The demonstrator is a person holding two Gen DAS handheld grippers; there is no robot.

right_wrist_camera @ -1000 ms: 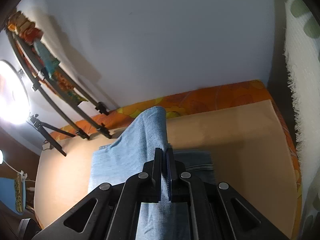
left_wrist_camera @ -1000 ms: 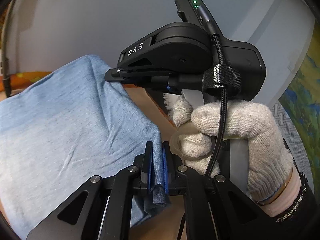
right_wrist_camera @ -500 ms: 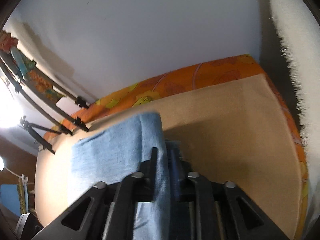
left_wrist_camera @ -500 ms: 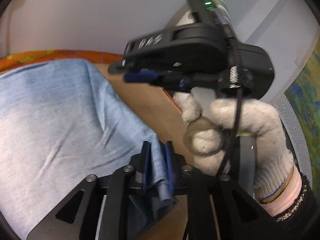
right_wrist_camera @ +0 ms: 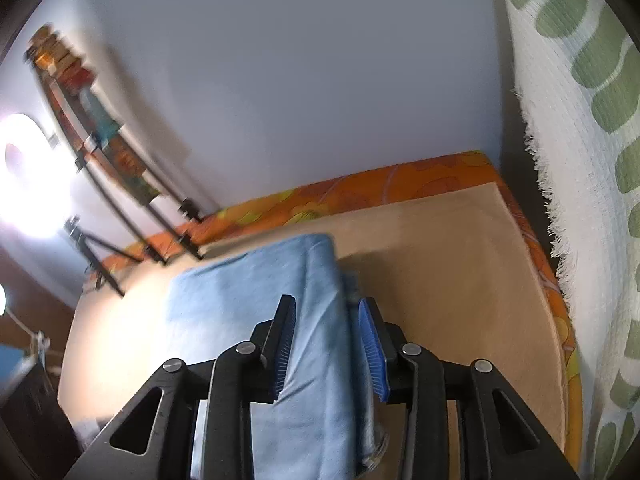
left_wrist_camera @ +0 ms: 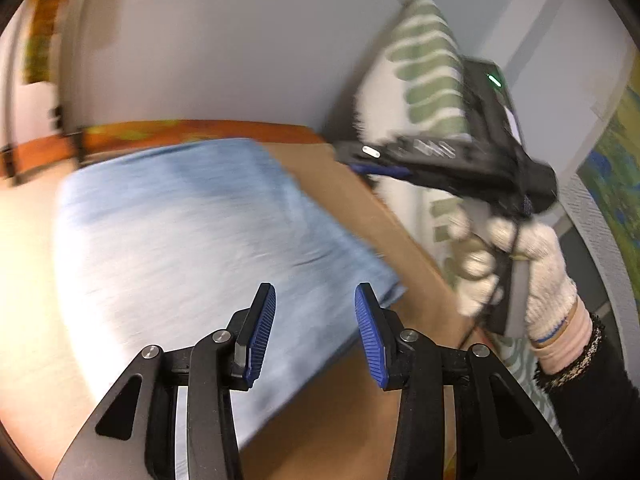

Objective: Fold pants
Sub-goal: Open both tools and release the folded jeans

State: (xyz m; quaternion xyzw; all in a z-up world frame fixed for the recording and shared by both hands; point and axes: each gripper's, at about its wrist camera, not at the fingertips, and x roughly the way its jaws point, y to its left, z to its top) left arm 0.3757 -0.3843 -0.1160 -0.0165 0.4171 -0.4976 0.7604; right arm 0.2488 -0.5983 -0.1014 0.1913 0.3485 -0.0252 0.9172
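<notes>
Light blue pants (left_wrist_camera: 192, 240) lie folded on the tan table top (left_wrist_camera: 360, 208). My left gripper (left_wrist_camera: 316, 332) is open and empty just above the near edge of the pants. My right gripper (right_wrist_camera: 328, 340) is open, with a fold of the pants (right_wrist_camera: 312, 344) lying loose between its blue pads (right_wrist_camera: 370, 344). In the left wrist view the right gripper (left_wrist_camera: 380, 168) hovers over the table's right side, held by a white-gloved hand (left_wrist_camera: 524, 264). The view is blurred by motion.
An orange flowered cloth edge (right_wrist_camera: 360, 192) runs along the table's far side against a grey wall. A white towel with green patches (right_wrist_camera: 592, 160) hangs at the right. A bright lamp (right_wrist_camera: 20, 184) and tripod legs (right_wrist_camera: 100, 256) stand at the left.
Both grippers were shut on the pants' edge and have opened. The cloth has dropped onto the table. The right gripper has moved away to the right and up.
</notes>
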